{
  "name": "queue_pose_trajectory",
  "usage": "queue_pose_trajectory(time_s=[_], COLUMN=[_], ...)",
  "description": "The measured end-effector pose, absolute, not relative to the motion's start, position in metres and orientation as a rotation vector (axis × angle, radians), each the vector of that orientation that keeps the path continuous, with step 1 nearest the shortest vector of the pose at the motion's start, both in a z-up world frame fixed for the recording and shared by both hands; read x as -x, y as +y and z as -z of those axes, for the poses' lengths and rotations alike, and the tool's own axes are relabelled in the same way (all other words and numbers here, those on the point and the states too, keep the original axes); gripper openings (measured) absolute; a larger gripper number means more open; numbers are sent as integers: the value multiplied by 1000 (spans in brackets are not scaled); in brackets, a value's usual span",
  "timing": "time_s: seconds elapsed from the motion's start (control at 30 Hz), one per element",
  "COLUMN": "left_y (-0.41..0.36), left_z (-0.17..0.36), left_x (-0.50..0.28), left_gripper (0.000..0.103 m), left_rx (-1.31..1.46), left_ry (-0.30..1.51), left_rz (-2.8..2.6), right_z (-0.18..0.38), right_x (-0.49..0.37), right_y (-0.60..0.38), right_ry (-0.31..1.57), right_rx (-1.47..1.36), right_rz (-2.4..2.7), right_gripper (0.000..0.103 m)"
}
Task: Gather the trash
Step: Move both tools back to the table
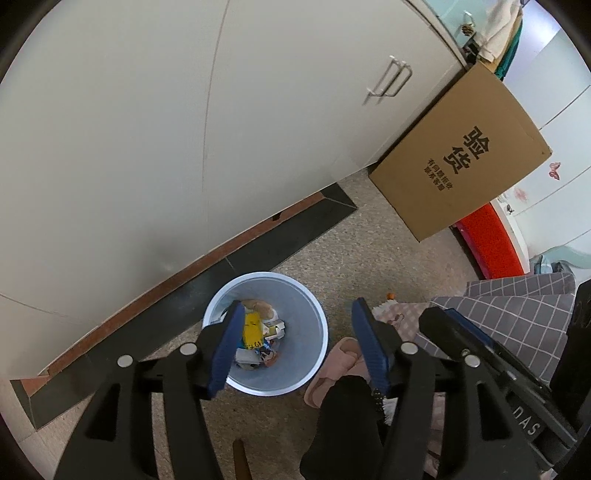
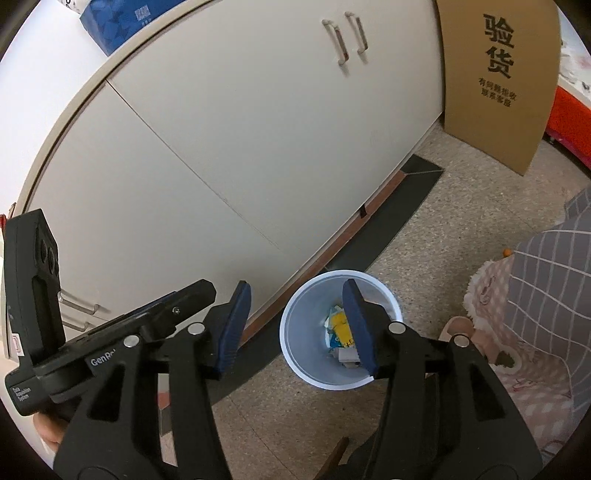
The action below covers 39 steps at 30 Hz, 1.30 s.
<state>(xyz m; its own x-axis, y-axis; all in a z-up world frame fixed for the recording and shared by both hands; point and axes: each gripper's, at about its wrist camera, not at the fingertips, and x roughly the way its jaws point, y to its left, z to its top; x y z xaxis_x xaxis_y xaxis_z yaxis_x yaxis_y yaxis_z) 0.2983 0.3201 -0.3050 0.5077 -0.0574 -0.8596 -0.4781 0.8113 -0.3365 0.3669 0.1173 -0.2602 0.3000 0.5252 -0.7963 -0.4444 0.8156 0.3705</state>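
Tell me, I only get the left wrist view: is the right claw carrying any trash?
Observer: No. The right claw is open and empty, pointing down toward the white bin.
Operator: Anything on top of the cabinet?
Observer: A blue box sits on the cabinet top.
Operator: Any handles besides the pair I can see?
Observer: Yes, a second pair of handles shows low at the left edge of the right wrist view.

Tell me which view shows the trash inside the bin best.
Left wrist: the trash in the bin lies mostly exposed between the open tongs. In the right wrist view, one finger covers part of it.
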Motion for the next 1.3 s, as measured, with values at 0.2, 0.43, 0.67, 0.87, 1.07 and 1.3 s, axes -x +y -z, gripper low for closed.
queue_pose_trajectory(time_s=[0.2,0.43,0.67,0.87,1.07,1.3], left_y=[303,270,216,142,50,-59], left_z=[282,235,177,130,98,87], left_x=[-296,-291,-291,-302,-325,-359], left_gripper=[60,63,68,71,73,73], left_rx=[567,528,462,376,291,204], left_ry=[991,921,829,770,748,756], left_rz=[-253,-238,-189,-104,6,124], right_z=[232,184,126,85,62,65], right_x=[-360,-349,-333,-325,-320,-325], right_y=[91,50,-14,-89,-177,-291], right_ry=[1043,948,837,745,673,652], right_rx=[-106,-118,-142,-177,-212,-290], right_rz=[-623,-585,-518,-439,-318,-141], right_gripper=[52,53,56,59,61,61])
